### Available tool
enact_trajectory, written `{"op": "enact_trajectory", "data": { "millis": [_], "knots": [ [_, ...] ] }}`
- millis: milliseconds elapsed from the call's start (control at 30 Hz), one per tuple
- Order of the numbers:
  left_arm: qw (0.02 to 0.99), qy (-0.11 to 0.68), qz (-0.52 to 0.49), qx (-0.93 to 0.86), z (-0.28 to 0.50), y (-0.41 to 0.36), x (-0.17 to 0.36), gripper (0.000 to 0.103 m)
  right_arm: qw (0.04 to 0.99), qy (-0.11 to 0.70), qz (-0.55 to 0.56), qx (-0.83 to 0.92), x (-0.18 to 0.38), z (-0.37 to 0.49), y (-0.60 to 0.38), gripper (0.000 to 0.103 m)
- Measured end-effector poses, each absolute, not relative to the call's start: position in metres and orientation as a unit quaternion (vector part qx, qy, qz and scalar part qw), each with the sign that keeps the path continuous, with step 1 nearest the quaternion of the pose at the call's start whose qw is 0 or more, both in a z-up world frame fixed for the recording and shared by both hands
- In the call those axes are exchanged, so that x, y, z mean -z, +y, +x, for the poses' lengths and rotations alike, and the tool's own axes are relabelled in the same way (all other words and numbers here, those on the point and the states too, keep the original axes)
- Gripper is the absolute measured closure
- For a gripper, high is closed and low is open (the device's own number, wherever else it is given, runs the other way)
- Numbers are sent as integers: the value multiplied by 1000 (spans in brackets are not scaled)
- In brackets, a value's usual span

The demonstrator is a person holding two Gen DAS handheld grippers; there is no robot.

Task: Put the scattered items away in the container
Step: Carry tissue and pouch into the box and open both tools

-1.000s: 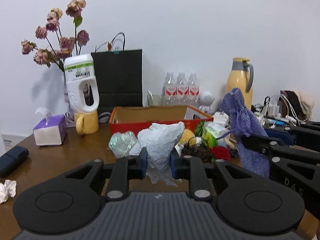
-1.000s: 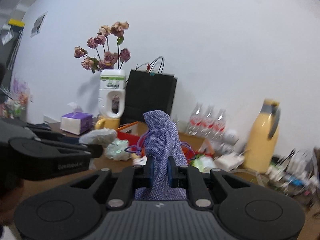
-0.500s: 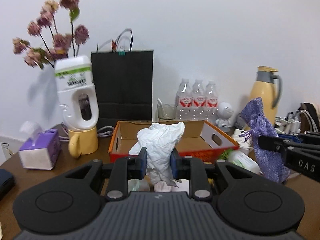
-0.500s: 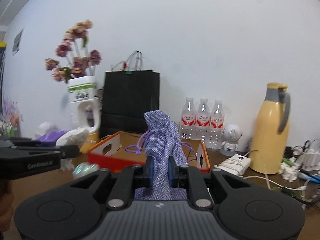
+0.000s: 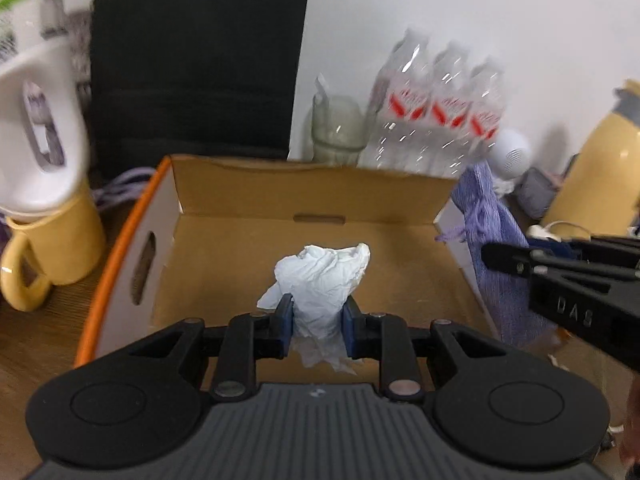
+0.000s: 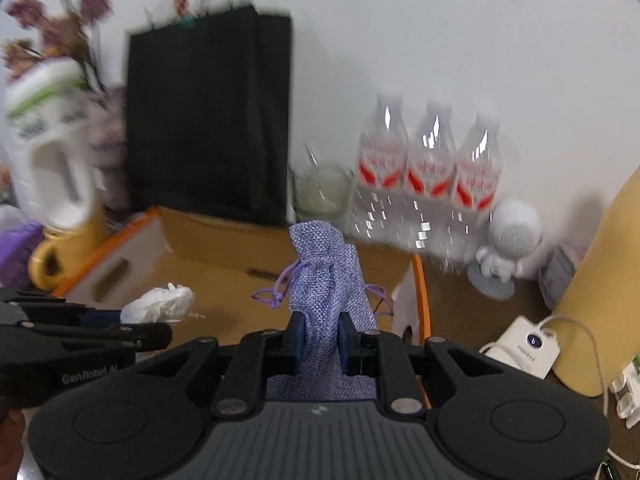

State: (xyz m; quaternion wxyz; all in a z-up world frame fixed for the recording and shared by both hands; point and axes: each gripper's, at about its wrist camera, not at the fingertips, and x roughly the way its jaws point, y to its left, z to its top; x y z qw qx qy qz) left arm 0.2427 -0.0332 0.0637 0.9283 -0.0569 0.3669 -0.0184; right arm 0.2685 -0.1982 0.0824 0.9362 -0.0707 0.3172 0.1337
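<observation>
My left gripper (image 5: 316, 326) is shut on a crumpled white tissue (image 5: 322, 276) and hangs over the open cardboard box (image 5: 304, 196), whose outer rim is orange. The box floor under it is bare. My right gripper (image 6: 320, 338) is shut on a purple drawstring pouch (image 6: 326, 276), held upright above the box's right side near its orange wall (image 6: 418, 276). In the left wrist view the pouch (image 5: 490, 240) and the right gripper (image 5: 516, 264) stand at the box's right edge. In the right wrist view the tissue (image 6: 158, 304) and left gripper (image 6: 120, 326) show on the left.
Behind the box stand a black paper bag (image 5: 196, 60), a glass jar (image 5: 338, 128) and three water bottles (image 6: 428, 164). A white jug on a yellow mug (image 5: 52, 240) is left; a yellow flask (image 5: 592, 168), small white robot figure (image 6: 504, 248) and charger (image 6: 524, 346) are right.
Both grippers have swept forward across the table to the box, carrying the tissue and the pouch. The scattered pile has dropped out of view and the box now lies right below them.
</observation>
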Motion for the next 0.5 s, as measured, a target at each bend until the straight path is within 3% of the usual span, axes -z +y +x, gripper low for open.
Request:
{"op": "enact_trajectory", "data": {
  "millis": [267, 500],
  "knots": [
    [898, 435, -65, 10, 275, -28, -30, 78, 887, 442, -42, -131, -34, 308, -196, 87],
    [900, 434, -36, 8, 273, -23, -22, 78, 864, 489, 6, -118, -19, 311, -206, 82]
  ]
}}
